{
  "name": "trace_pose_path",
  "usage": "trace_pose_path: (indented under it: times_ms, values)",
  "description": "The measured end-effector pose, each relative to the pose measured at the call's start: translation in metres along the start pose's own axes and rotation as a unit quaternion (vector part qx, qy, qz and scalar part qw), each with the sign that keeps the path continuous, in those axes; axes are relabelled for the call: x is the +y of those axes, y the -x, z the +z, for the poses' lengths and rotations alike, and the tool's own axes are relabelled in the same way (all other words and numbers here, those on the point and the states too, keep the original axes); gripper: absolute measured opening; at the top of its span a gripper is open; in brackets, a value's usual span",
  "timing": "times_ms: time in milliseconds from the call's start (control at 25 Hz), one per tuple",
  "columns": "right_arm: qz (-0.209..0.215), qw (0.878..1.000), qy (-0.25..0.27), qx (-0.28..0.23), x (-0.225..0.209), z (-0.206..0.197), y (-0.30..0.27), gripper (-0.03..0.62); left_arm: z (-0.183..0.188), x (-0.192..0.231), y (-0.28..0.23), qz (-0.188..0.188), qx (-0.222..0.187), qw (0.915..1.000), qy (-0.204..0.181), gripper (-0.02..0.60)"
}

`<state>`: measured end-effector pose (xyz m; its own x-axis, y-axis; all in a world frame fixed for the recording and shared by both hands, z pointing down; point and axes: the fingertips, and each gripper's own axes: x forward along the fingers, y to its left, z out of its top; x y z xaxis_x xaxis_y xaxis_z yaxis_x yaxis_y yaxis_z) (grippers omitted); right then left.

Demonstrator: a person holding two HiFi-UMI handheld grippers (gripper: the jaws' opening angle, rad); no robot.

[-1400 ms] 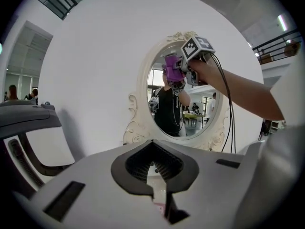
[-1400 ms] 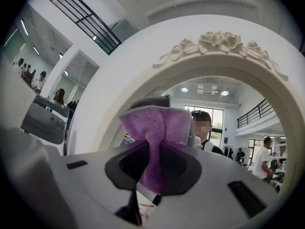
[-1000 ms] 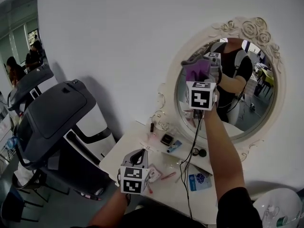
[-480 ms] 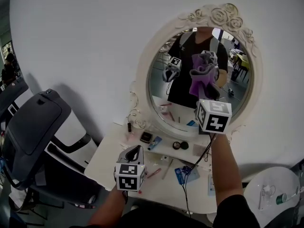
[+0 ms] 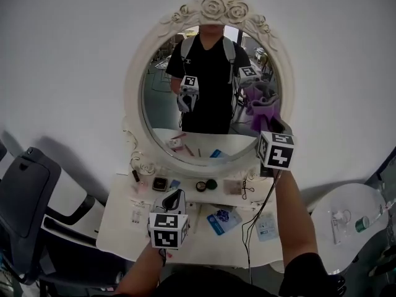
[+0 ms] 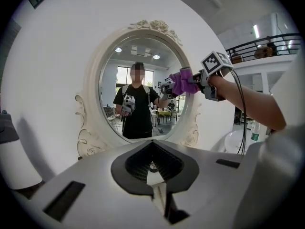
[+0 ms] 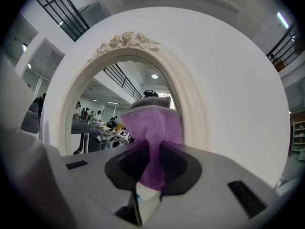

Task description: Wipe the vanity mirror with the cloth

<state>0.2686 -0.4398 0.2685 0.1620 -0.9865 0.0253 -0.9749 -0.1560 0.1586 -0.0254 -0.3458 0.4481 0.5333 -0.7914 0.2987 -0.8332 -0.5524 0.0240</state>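
The oval vanity mirror [image 5: 207,54] in its white carved frame [image 5: 133,98] hangs on the wall above the table. My right gripper [image 5: 270,121] is shut on a purple cloth [image 5: 262,106], which is held up at the glass's right side, close to the frame. In the right gripper view the cloth [image 7: 153,128] bunches out of the jaws right in front of the mirror [image 7: 102,118]. My left gripper [image 5: 176,197] is low over the table, shut and holding nothing. The left gripper view shows the mirror [image 6: 143,89], with the cloth [image 6: 183,82] at its right rim.
A white vanity table [image 5: 120,231] below the mirror carries several small cosmetics and packets. A cable [image 5: 258,210] hangs from the right gripper across it. A dark chair [image 5: 25,197] stands at the left and a round white side table [image 5: 346,218] at the right.
The right gripper has carried the cloth across the glass, from its upper left to its right edge. My head has turned to face the mirror. The left gripper has stayed low.
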Motion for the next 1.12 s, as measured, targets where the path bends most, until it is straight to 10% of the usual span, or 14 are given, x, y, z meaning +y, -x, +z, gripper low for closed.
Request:
trace_pose_path:
  times_ms: [320, 1120]
  values:
    - [0.01, 1.0, -0.006, 0.021, 0.008, -0.028, -0.022, 0.069, -0.005, 0.011, 0.005, 0.019, 0.006, 0.9998, 0.001, -0.003]
    - [0.173, 0.985, 0.028, -0.004, 0.242, -0.007, -0.05, 0.069, -0.037, 0.101, 0.076, 0.154, 0.016, 0.9867, 0.05, -0.003]
